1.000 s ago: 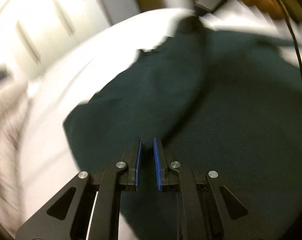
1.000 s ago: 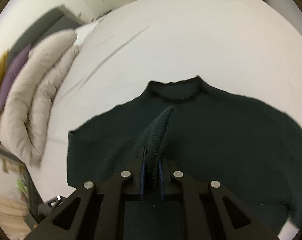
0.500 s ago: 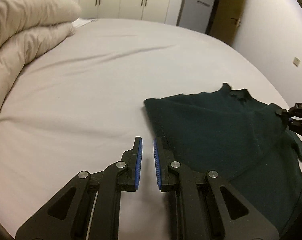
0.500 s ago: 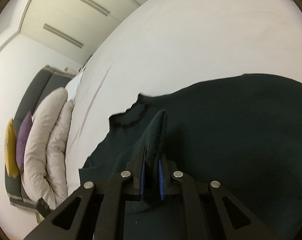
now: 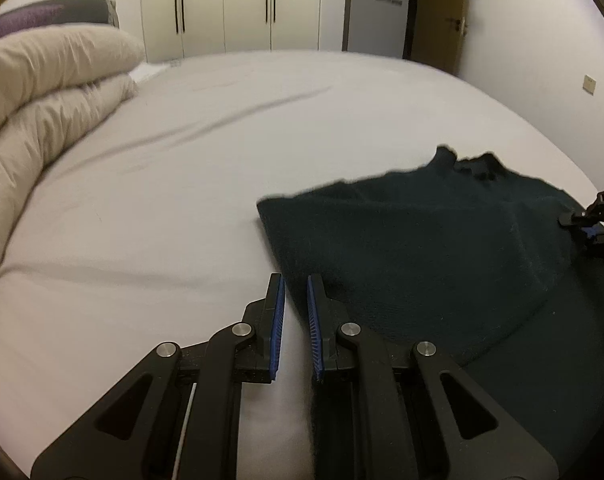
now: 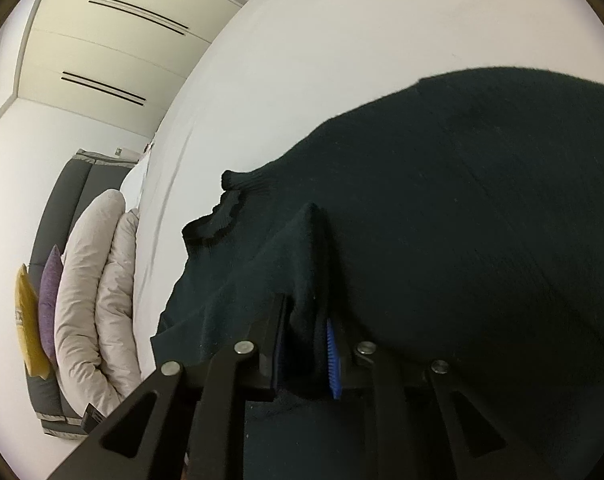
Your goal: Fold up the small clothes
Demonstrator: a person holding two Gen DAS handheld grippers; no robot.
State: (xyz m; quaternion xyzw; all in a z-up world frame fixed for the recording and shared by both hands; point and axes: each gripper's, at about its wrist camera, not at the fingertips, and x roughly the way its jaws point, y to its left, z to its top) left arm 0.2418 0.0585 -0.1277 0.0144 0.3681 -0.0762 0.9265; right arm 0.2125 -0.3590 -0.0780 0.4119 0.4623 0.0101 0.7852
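Nearest the right wrist camera, the right gripper [image 6: 306, 344] pinches a raised ridge of the dark green knit sweater [image 6: 462, 240] between its blue pads [image 6: 333, 360]. The cloth bunches thickly in the jaws and drapes off to both sides. From this I judge the sweater soft, limp and fairly light, with a fuzzy knit that grips well rather than slipping.

In the left wrist view, the left gripper [image 5: 295, 320] is empty, its fingers [image 5: 277, 320] a narrow gap apart. It hangs over the bare sheet, just beside the sweater's near-left edge [image 5: 274, 248].

The sweater lies on the right part of the white bed [image 5: 182, 184], with its ribbed collar [image 5: 462, 160] toward the far side. A doubled edge or corner is probably the best hold, since a single layer would only stretch and sag.

Farther off, a folded beige duvet [image 5: 42, 88] lies along the bed's left edge, and wardrobe doors [image 5: 230, 4] stand beyond.
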